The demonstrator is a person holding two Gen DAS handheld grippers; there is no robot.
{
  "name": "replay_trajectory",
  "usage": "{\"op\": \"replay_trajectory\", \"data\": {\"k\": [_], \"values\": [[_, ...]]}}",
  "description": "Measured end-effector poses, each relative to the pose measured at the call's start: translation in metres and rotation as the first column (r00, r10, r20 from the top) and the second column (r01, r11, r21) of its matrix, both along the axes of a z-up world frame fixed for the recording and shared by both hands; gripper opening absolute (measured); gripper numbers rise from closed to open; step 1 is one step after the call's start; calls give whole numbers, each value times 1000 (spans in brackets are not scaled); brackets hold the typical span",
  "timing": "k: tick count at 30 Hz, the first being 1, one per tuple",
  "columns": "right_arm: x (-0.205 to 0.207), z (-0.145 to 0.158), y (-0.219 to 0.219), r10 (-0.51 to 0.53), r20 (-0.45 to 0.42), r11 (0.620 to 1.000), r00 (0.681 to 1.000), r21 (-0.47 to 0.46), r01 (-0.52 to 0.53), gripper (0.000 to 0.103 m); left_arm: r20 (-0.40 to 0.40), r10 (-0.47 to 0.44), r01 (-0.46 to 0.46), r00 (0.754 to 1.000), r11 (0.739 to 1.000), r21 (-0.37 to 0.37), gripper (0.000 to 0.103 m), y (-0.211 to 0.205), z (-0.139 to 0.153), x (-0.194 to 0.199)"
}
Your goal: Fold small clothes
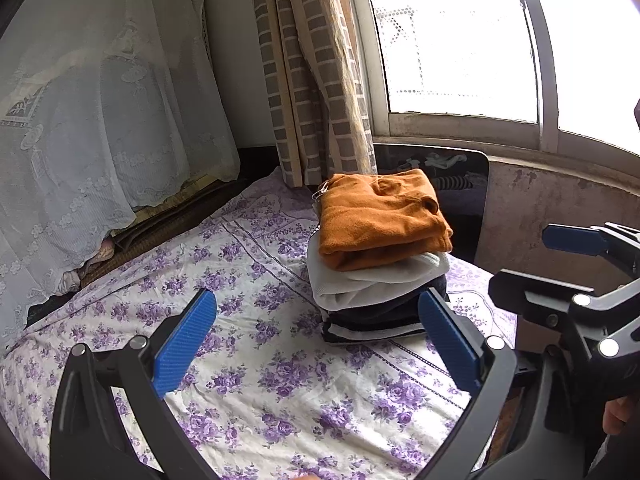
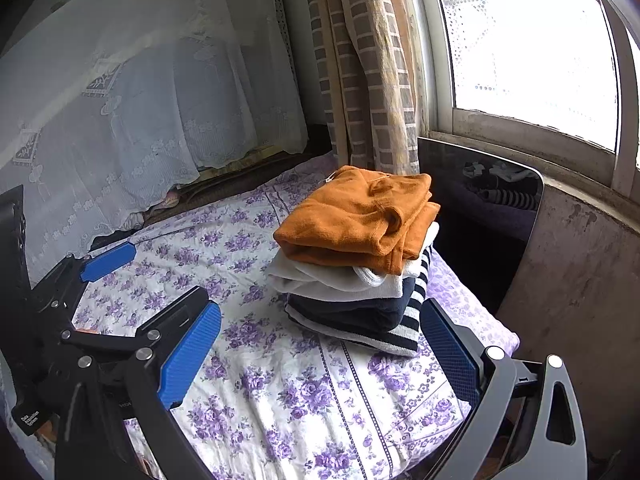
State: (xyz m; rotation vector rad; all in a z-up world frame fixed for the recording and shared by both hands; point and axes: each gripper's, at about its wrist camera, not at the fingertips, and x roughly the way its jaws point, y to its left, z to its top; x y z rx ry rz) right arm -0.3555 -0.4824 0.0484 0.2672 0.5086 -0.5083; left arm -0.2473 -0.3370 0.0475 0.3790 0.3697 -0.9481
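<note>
A stack of folded clothes stands on the floral purple sheet [image 1: 260,380]. An orange garment [image 1: 380,220] lies on top, a white one [image 1: 372,284] under it, and a dark navy striped one [image 1: 372,320] at the bottom. The stack also shows in the right wrist view, orange top [image 2: 356,216], white [image 2: 340,280], navy striped [image 2: 384,320]. My left gripper [image 1: 316,344] is open and empty, just in front of the stack. My right gripper [image 2: 320,360] is open and empty, near the stack's base; it appears at the right of the left wrist view [image 1: 576,264].
A lace-covered pile [image 1: 100,120] stands at the left. A checked curtain [image 1: 316,80] hangs behind the stack beside a bright window [image 1: 460,40]. A dark glossy board [image 2: 480,208] leans by the stained wall [image 2: 580,280] at the right.
</note>
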Motion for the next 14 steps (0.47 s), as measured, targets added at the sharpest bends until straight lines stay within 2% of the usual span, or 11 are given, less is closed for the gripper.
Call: {"op": "replay_trajectory", "data": {"k": [2, 6, 9, 14], "values": [[0, 0, 0, 0, 1, 1000, 1000, 3, 0, 100, 14, 4, -4, 1000, 1000, -4, 98, 0, -1, -1], [0, -1, 0, 1, 5, 1000, 1000, 6, -1, 100, -24, -1, 1, 1000, 1000, -13, 98, 0, -1, 5], [0, -1, -1, 1, 4, 1000, 1000, 8, -1, 100, -15, 17, -17, 1000, 1000, -4, 98, -1, -1, 5], [0, 0, -1, 1, 4, 1000, 1000, 6, -2, 100, -13, -6, 6, 1000, 1000, 0, 98, -3, -1, 1]]}}
